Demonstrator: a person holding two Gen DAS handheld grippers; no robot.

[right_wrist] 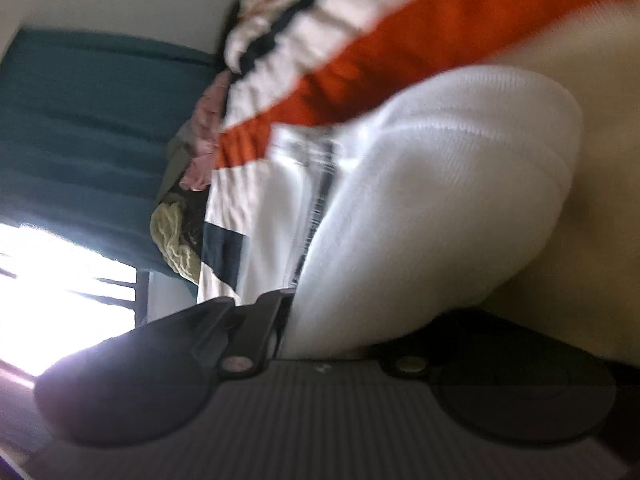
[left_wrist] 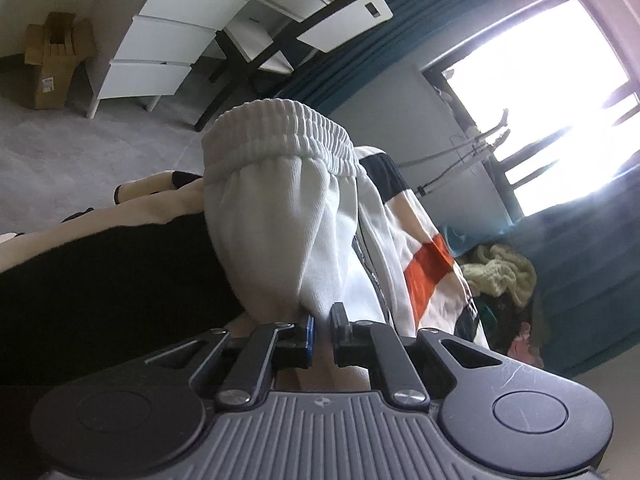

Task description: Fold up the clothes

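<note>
Clamping is seen at the left gripper: its fingers are drawn nearly together on a fold of the white garment, which rises from the fingers and ends in a ribbed elastic cuff at the top. A striped garment in white, orange and navy is seen just behind the white one, hanging beside it. A black and cream fabric surface is spread to the left, under the white garment. A heap of clothes, with a pale yellow knit on top, is seen further back, near teal curtains and a bright window. A white drawer unit and a cardboard box are set on the grey carpet.

In the right wrist view, which is blurred, the right gripper is covered by the same white garment, which bulges directly over the place of the fingers; whether these are together or apart cannot be told. The striped garment is shown above and beside the white one.
</note>
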